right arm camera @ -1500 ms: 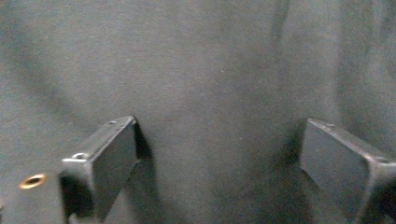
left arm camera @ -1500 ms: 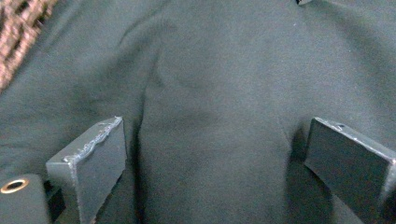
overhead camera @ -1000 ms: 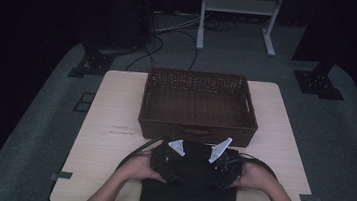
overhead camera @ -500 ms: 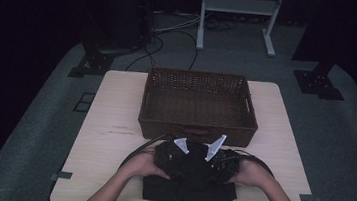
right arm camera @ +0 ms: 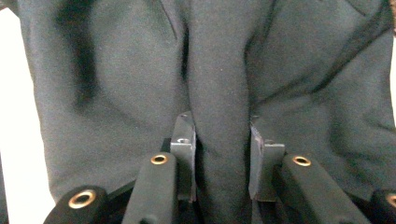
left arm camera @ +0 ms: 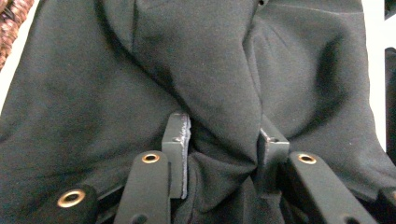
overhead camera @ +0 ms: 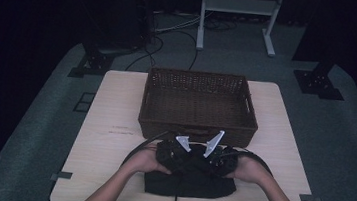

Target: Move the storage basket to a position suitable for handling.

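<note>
Garment: the black garment lies bunched at 6 o'clock on the wooden table, just in front of the wicker basket
Basket: it sits at 12 o'clock from the cloth, near wall just beyond your tools; its bottom looks bare
Why here: you've got both tools side by side on the cloth's far edge, so my read is you're gathering it to lift it into the basket
Left gripper: jaws partly closed, a thick fold of the dark fabric pinched between them, cloth bulging up over the tips
Right gripper: jaws narrowed onto an upright ridge of the same fabric, both pads pressed against it
Hands: your left hand comes in at 7 o'clock, your right hand at 5 o'clock, tools meeting over the cloth's middle
Watch: both bites are close together, so the loose ends will likely droop as you raise it; lift high enough to clear the basket's near wall
</note>
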Tool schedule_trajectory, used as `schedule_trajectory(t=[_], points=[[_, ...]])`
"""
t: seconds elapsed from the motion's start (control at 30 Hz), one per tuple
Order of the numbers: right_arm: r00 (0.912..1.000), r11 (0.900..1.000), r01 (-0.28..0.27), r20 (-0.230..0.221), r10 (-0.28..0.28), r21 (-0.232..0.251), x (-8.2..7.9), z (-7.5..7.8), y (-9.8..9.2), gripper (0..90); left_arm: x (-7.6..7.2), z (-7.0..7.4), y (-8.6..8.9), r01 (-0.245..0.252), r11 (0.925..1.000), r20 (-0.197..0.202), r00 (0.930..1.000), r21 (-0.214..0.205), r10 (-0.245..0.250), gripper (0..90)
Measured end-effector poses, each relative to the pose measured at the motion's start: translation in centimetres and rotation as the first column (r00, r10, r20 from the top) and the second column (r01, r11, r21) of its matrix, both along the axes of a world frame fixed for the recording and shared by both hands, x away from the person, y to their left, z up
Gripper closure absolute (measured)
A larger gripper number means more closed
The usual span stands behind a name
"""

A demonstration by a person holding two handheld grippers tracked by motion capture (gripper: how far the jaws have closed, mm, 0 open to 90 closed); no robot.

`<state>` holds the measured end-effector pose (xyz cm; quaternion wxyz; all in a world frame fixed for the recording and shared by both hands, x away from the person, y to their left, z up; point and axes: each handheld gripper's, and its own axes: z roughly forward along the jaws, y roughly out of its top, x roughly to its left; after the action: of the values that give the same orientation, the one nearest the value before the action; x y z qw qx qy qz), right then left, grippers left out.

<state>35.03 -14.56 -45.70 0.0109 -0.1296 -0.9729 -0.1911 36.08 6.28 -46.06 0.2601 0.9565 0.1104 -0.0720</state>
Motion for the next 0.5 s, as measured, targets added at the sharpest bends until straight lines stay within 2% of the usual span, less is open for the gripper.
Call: schedule_trajectory(t=[0.23,0.37,0.5], points=[[0.9975,0.9991,-0.008,0.071,0.005,0.042,-1.1,0.2,-0.5,71.6,-1.0,0.1,0.8,-0.010,0.9984,0.048,0.9988,-0.056,0.013,69.6],[0.9978,0.9976,-0.001,0.067,-0.003,0.069,-1.5,0.5,-0.9,72.1,-1.4,0.6,0.8,0.002,0.9986,0.071,0.9974,-0.054,0.002,70.6],[0.9966,0.9970,-0.004,0.083,-0.002,0.078,-2.1,1.3,-1.2,72.2,-1.9,1.3,0.7,0.008,0.9985,0.105,0.9945,-0.054,-0.003,71.1]])
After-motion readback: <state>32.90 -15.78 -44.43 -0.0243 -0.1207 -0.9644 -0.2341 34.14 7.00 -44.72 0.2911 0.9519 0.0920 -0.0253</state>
